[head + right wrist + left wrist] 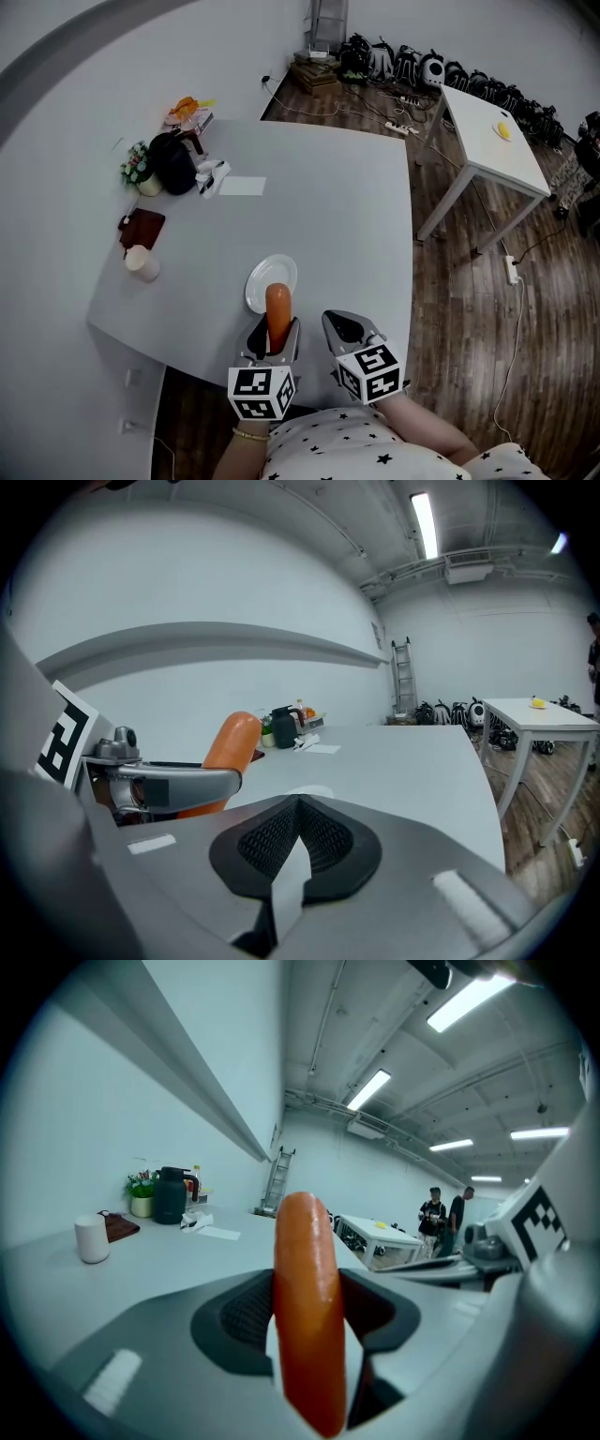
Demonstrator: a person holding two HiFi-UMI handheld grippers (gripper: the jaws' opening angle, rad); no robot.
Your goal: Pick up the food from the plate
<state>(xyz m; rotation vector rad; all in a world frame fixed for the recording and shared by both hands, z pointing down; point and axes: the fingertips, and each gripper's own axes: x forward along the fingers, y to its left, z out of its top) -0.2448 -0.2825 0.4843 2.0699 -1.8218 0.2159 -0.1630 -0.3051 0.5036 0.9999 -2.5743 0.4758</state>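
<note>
Left tongs (274,330) pinch the orange sausage (277,307) (tip projecting beyond them) over the white plate (260,279) near rim; right tongs (349,328), pressed together, sit just right.

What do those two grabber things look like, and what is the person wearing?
The left gripper and right gripper are grey, with black ribbed pads. Each carries a white cube with black square markers. The person wears a white top with black stars and a bracelet.

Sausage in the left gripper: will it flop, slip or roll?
The sausage stands straight beyond the left gripper, so it is probably fairly stiff. Its glossy skin may be slippery. Being round, it would likely roll on the table.
</note>
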